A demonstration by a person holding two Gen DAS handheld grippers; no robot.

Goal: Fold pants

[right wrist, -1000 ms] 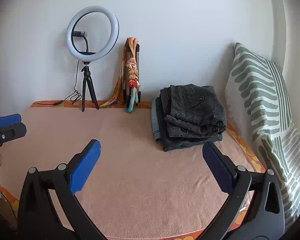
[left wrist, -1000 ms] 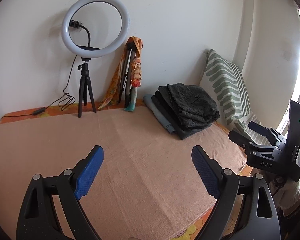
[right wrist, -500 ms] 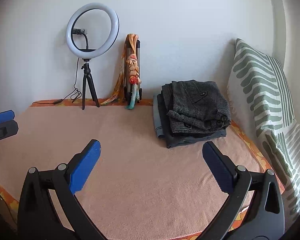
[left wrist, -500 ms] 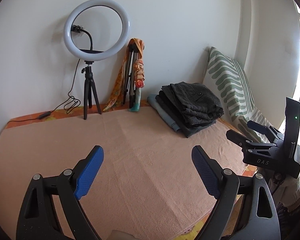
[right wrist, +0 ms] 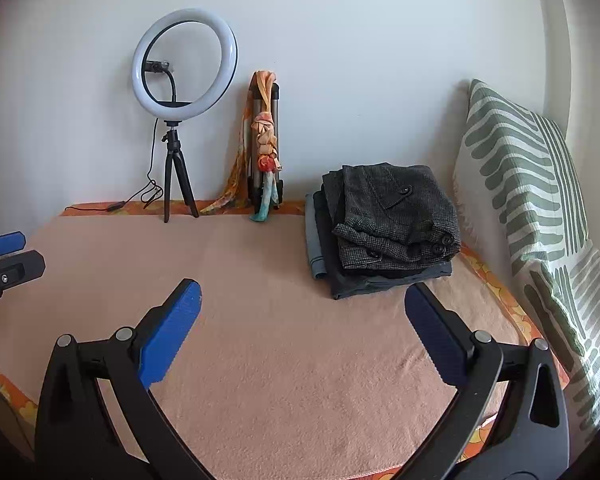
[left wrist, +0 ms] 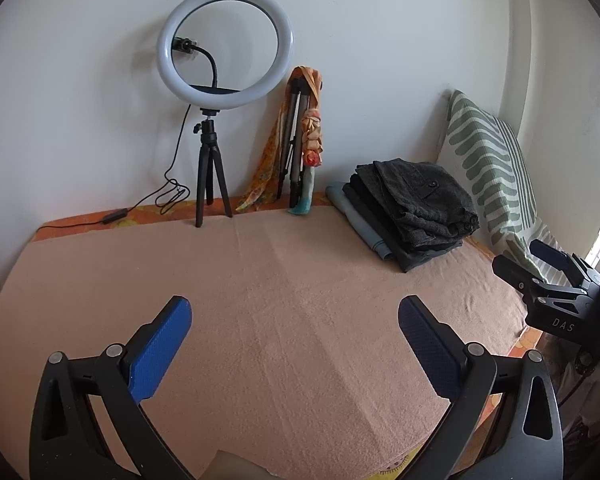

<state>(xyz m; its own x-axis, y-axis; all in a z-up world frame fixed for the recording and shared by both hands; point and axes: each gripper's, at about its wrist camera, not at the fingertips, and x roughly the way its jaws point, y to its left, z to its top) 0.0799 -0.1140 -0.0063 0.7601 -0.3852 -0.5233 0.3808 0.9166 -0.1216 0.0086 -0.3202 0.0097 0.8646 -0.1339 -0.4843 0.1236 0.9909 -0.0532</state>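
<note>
A stack of folded pants (left wrist: 412, 216), dark grey tweed on top of darker and blue-grey pairs, lies at the back right of a peach blanket (left wrist: 280, 300); it also shows in the right wrist view (right wrist: 388, 228). My left gripper (left wrist: 296, 312) is open and empty above the blanket's front part. My right gripper (right wrist: 302, 296) is open and empty, in front of and left of the stack. The right gripper also shows at the right edge of the left wrist view (left wrist: 540, 268). The left gripper shows at the left edge of the right wrist view (right wrist: 8, 256).
A ring light on a small tripod (left wrist: 216, 128) stands at the back by the wall, its cable trailing left. A folded tripod wrapped in an orange scarf (left wrist: 304, 140) leans beside it. A green-striped pillow (right wrist: 540, 216) stands along the right side.
Both grippers have drawn back and risen a little from the blanket; the stack and ring light look farther away. Both stay open and empty.
</note>
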